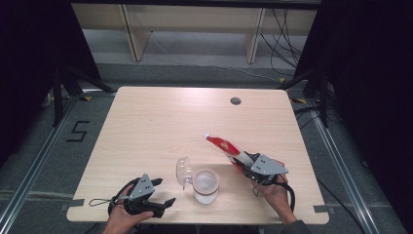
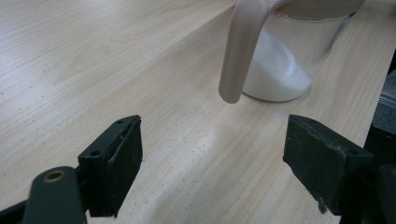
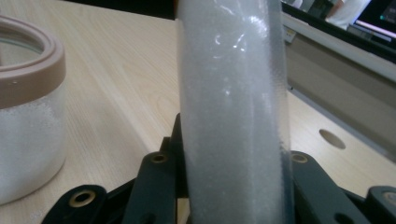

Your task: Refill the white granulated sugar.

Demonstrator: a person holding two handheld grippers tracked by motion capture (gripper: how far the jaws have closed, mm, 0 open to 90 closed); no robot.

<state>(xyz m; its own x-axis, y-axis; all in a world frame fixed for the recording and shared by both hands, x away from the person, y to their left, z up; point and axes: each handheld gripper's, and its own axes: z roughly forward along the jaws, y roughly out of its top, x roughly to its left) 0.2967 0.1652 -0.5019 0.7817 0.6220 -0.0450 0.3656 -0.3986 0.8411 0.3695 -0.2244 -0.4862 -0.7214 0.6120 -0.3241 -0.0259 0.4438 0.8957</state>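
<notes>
Matt pale wood-grain table (image 1: pixel 146 122); clear glossy jar (image 1: pixel 206 185)

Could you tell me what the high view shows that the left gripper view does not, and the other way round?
High view alone: the whole table, the right gripper shut on a red and white tube pointing up and away, and the left gripper from above. Left gripper view alone: its two jaws standing wide apart with nothing between them, and the white powder heaped against the jar's wall. Both share the clear jar with its lid swung open, on the pale wood.
</notes>
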